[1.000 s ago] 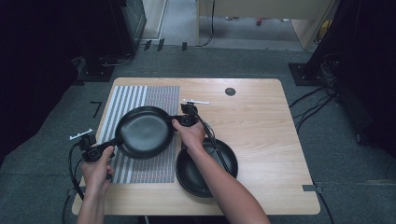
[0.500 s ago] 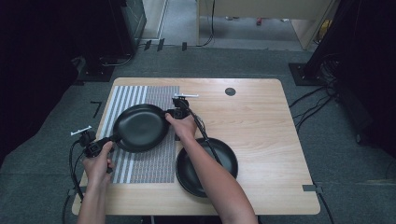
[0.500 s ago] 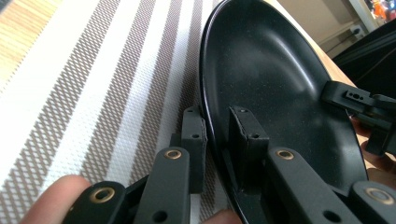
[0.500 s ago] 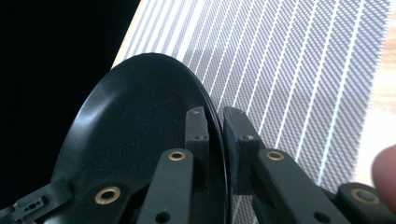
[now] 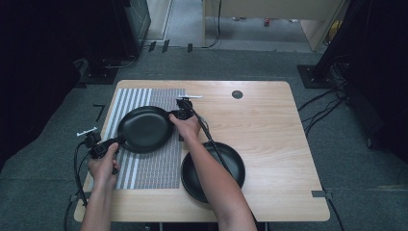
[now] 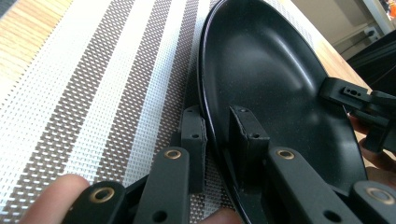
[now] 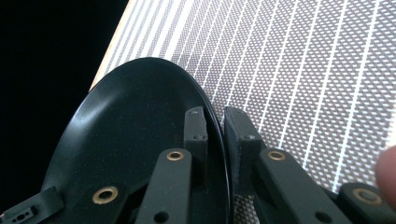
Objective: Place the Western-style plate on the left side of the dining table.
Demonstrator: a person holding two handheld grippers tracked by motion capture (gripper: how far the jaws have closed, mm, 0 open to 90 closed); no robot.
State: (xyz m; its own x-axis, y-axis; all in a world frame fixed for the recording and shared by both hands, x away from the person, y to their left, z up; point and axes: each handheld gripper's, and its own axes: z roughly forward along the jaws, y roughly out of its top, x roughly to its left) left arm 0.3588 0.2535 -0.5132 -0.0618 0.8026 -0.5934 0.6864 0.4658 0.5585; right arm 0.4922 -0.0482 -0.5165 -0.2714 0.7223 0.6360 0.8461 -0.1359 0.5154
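A black shallow plate sits low over the striped mat, held at both ends. My left gripper is shut on its near-left rim. In the left gripper view the jaws pinch the edge of the plate, one inside and one outside. My right gripper is shut on the opposite rim. Its jaws clamp the plate the same way. A second black plate lies on the wooden table, partly under the right forearm.
The mat covers the table's left part and reaches near the left edge. A small dark round disc sits at the back of the table. Cables trail from both grippers. Dark floor surrounds the table.
Both grippers have carried the plate a little to the left and away across the mat. The second plate has stayed put.
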